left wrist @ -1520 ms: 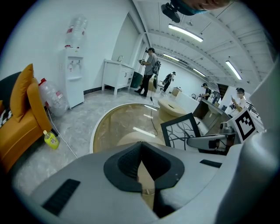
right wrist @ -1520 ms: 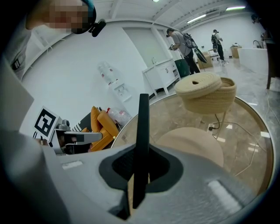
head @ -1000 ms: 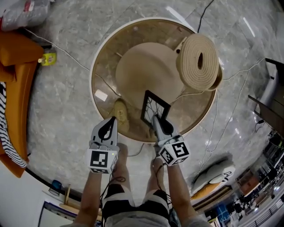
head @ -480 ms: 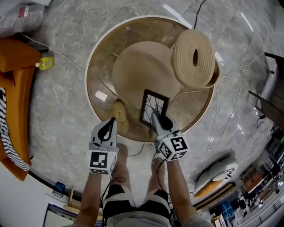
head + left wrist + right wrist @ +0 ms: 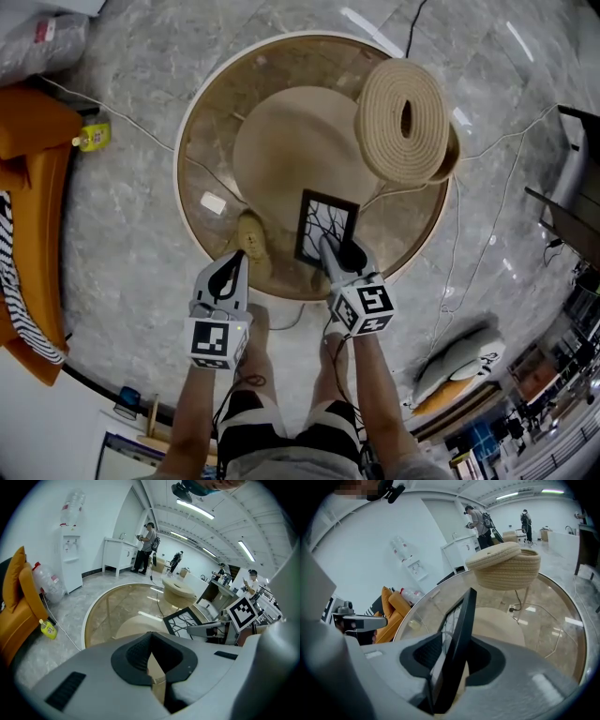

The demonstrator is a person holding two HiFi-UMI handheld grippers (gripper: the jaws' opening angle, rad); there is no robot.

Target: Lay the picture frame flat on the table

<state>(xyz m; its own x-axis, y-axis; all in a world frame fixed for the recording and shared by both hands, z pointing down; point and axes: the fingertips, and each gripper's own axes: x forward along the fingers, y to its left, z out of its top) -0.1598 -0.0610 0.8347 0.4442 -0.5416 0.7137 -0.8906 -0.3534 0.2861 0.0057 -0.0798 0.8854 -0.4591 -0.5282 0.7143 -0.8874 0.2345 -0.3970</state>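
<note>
A black picture frame (image 5: 325,228) with a branch-pattern print is on the round glass table (image 5: 192,159), near its front edge. In the head view it looks close to flat. My right gripper (image 5: 331,249) is at its near edge, and its jaws are opening. In the right gripper view the frame (image 5: 458,630) stands edge-on between the jaws with a gap on each side. My left gripper (image 5: 233,257) hovers at the table's front left, apart from the frame, jaws together and holding nothing. The left gripper view shows the frame (image 5: 185,620) to its right.
A round beige mat (image 5: 300,141) covers the table's middle. A woven basket (image 5: 405,122) stands at the back right, a small beige object (image 5: 253,239) and a white card (image 5: 214,202) at the front left. Cables cross the floor. An orange sofa (image 5: 33,187) is at the left.
The right gripper's jaws look slightly wider around the frame's near edge. The frame and the left gripper hold their places; the view has shifted a little.
</note>
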